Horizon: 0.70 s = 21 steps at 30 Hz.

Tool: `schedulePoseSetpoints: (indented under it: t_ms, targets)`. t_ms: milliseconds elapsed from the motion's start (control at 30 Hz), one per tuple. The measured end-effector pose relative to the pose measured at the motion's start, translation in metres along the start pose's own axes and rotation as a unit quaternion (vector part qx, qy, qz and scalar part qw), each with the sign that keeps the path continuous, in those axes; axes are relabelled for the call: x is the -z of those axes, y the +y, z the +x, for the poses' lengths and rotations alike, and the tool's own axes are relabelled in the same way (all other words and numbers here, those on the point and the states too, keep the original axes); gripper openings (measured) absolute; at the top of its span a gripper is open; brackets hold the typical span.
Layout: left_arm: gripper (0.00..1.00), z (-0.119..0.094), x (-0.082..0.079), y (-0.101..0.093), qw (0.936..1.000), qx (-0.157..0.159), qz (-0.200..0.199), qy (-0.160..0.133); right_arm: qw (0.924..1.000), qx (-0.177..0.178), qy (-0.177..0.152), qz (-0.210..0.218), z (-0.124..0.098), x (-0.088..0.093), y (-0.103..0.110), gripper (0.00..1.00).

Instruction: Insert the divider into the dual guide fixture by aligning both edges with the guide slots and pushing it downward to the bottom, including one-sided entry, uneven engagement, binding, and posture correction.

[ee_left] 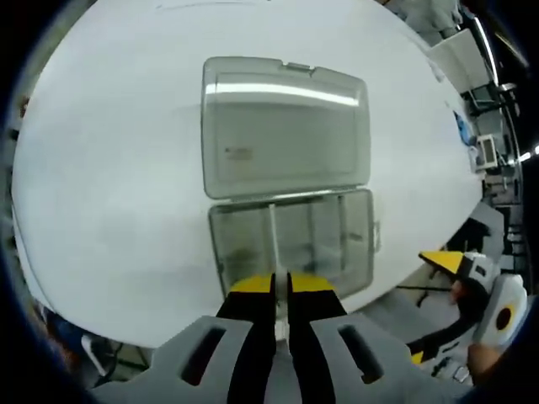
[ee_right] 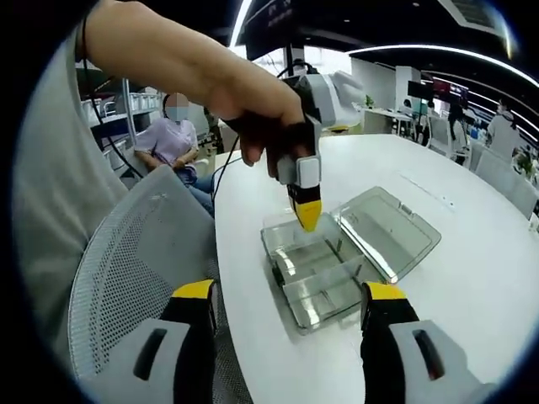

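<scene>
A clear plastic box with inner guide slots lies on the white table, its lid swung open flat behind it. My left gripper is shut on a thin clear divider, seen edge-on and reaching down into the box's left part. In the right gripper view a hand holds the left gripper pointing down over the box, next to the lid. My right gripper hangs open and holds nothing, near the table's edge short of the box. That right gripper also shows off the table's edge.
A grey mesh chair stands close against the table's rim. A seated person is in the background, with shelves and desks beyond. Bare white table spreads around the box.
</scene>
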<state>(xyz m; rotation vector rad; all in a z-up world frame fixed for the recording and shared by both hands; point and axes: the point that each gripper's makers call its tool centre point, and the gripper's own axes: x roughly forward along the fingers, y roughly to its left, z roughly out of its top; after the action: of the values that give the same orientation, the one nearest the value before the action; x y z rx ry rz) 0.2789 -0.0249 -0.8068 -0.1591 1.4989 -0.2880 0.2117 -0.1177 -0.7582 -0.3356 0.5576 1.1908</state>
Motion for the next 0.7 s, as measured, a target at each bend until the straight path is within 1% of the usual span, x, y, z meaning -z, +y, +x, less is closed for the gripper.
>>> schedulePoseSetpoints:
  t_ms: [267,700]
  targets:
    - [0.01,0.0031,-0.0012,-0.001,1.0,0.0,0.0,0.003,1.0,0.002,-0.001,0.006,-0.0007,0.0029,-0.0013,0.66]
    - [0.01,0.0084,-0.0013,0.0036,0.9999,-0.007,0.0,0.01,0.9999,0.003,-0.001,0.013,-0.0018,0.0061,-0.0022,0.66]
